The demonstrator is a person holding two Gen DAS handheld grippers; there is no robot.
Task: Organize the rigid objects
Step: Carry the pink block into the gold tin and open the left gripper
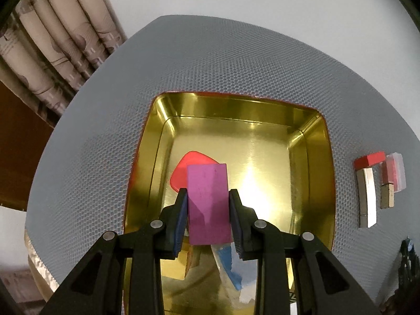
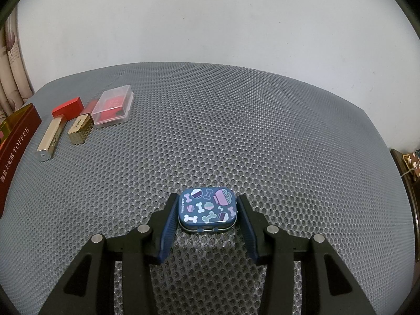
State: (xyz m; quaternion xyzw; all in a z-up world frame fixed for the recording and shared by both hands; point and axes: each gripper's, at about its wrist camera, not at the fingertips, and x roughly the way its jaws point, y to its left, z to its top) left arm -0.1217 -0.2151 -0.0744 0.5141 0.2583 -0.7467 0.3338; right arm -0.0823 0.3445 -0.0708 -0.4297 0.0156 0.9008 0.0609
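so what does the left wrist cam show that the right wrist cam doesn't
Only the left wrist view: the left gripper shut on a purple block above the gold tin's interior, where a red piece lies.

Only the right wrist view: the right gripper, jaws straddling a small blue tin on the mat, and the tin's outside lettered TOFFEE.

Both: the grey mesh mat, red box, silver tube, gold case, clear case.
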